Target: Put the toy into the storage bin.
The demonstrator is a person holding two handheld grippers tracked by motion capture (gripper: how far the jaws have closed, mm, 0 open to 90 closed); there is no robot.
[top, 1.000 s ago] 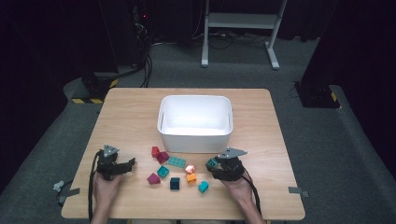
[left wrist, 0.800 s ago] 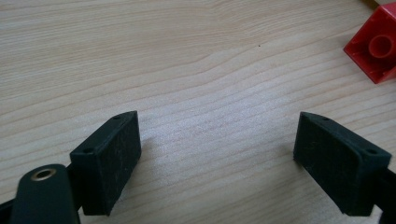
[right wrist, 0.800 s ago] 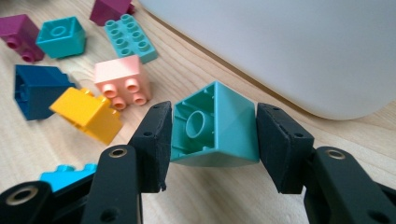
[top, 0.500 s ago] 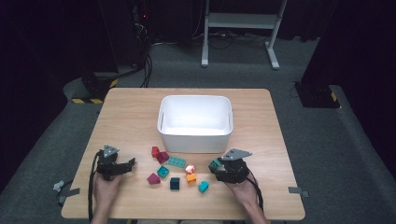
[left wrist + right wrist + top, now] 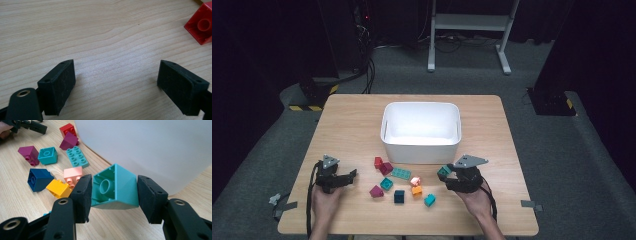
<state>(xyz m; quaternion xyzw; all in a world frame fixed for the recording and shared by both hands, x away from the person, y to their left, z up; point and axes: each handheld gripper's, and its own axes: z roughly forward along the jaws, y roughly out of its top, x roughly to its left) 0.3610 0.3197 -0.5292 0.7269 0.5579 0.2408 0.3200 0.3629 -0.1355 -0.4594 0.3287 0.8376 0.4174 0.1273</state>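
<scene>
My right gripper [image 5: 113, 192] is shut on a teal brick [image 5: 115, 187], which it holds just above the table with the hollow underside facing the camera. In the high view the right gripper [image 5: 447, 173] hovers with the teal brick [image 5: 443, 171] near the front right corner of the white bin [image 5: 421, 145]. My left gripper [image 5: 353, 173] rests on the table at the front left, open, with bare wood between its fingers [image 5: 58, 86]. A red brick [image 5: 202, 25] lies ahead of the left gripper, to the right.
Loose bricks lie between the grippers: red [image 5: 378, 162], magenta [image 5: 376, 191], teal [image 5: 387, 183], a flat mint plate [image 5: 401, 173], dark blue [image 5: 399, 196], pink [image 5: 415, 180], orange [image 5: 417, 190] and another teal [image 5: 429, 200]. The bin stands mid-table, with bare wood to its left.
My right gripper has risen a little off the table with the teal brick in it. The left gripper has not moved.
</scene>
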